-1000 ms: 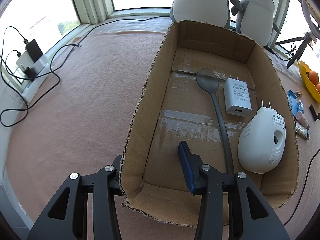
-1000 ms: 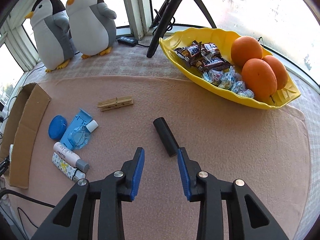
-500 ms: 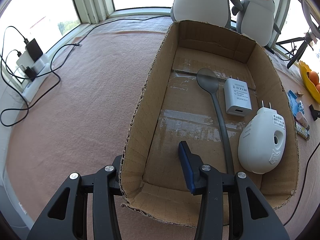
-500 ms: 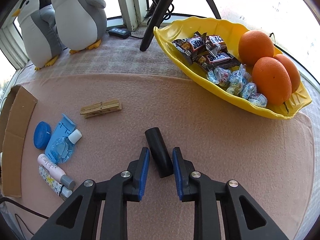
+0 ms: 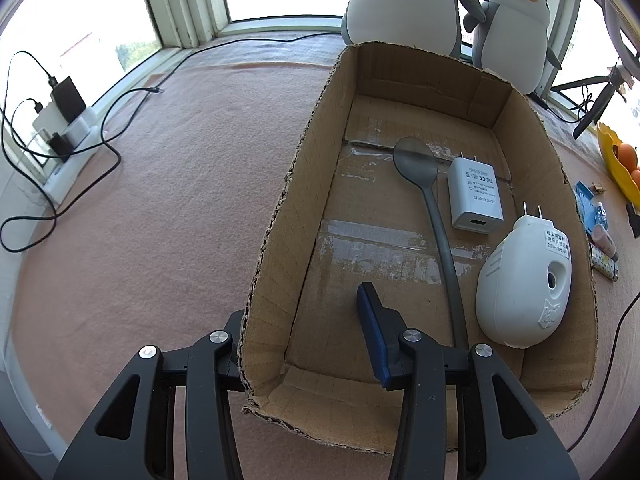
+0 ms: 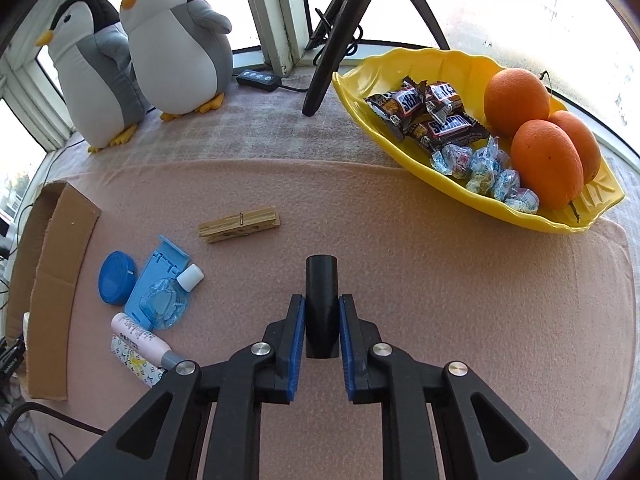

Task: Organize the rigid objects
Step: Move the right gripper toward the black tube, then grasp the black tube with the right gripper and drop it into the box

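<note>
My right gripper (image 6: 322, 316) is shut on a black cylinder (image 6: 321, 300), its blue pads pressed on both sides; the cylinder points away from me. My left gripper (image 5: 304, 320) is open and straddles the left wall of a cardboard box (image 5: 276, 220), one finger outside, one inside. In the box lie a grey spoon (image 5: 434, 216), a white charger (image 5: 474, 196) and a white plug-in device (image 5: 524, 276). A wooden clothespin (image 6: 239, 225), a blue round case (image 6: 117, 282), a blue pack with a small bottle (image 6: 162, 288) and two tubes (image 6: 138, 342) lie on the pink cloth.
A yellow dish (image 6: 360, 92) with oranges and sweets stands at the back right. Two plush penguins (image 6: 176, 44) and a tripod leg (image 6: 332, 52) stand by the window. The box edge (image 6: 52, 272) shows at the left. Cables and a power strip (image 5: 60, 132) lie far left.
My right gripper moved forward over the black cylinder and closed on it; the cylinder now lies straight between the pads. The left gripper has not moved.
</note>
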`<state>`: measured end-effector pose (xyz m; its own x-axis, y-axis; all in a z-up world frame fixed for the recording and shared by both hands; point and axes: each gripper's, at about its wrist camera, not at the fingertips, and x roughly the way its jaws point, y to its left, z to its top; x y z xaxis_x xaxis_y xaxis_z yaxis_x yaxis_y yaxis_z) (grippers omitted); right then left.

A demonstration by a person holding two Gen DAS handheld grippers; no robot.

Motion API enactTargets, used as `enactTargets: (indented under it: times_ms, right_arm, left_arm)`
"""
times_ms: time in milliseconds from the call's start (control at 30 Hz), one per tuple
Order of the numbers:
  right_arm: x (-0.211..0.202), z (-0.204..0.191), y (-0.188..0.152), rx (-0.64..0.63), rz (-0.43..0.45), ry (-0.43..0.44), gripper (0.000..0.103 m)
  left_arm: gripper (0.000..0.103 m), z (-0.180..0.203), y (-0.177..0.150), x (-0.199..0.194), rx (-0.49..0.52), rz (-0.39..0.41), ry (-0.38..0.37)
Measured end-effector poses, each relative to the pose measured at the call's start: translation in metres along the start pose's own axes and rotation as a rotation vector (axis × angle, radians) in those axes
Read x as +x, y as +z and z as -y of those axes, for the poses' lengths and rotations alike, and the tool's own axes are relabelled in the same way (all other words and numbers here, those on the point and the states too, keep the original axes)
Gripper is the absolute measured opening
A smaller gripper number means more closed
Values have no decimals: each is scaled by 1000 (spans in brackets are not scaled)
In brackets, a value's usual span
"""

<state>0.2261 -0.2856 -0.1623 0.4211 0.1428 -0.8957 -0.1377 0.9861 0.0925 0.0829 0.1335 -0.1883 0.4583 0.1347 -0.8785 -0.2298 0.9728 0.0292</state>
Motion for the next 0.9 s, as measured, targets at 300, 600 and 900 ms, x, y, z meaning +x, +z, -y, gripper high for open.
enactTargets:
  times_ms: [300, 600, 900]
  right_arm:
    - [-33, -75, 5, -66, 67, 127, 15]
    - [-43, -153, 12, -160, 84, 234, 15]
    - [-24, -229, 16, -255, 57, 266, 15]
  left_arm:
    - [42, -1, 0, 0, 1, 3, 0]
    - [42, -1, 0, 0, -1, 5, -1]
    - [42, -1, 0, 0, -1, 4, -1]
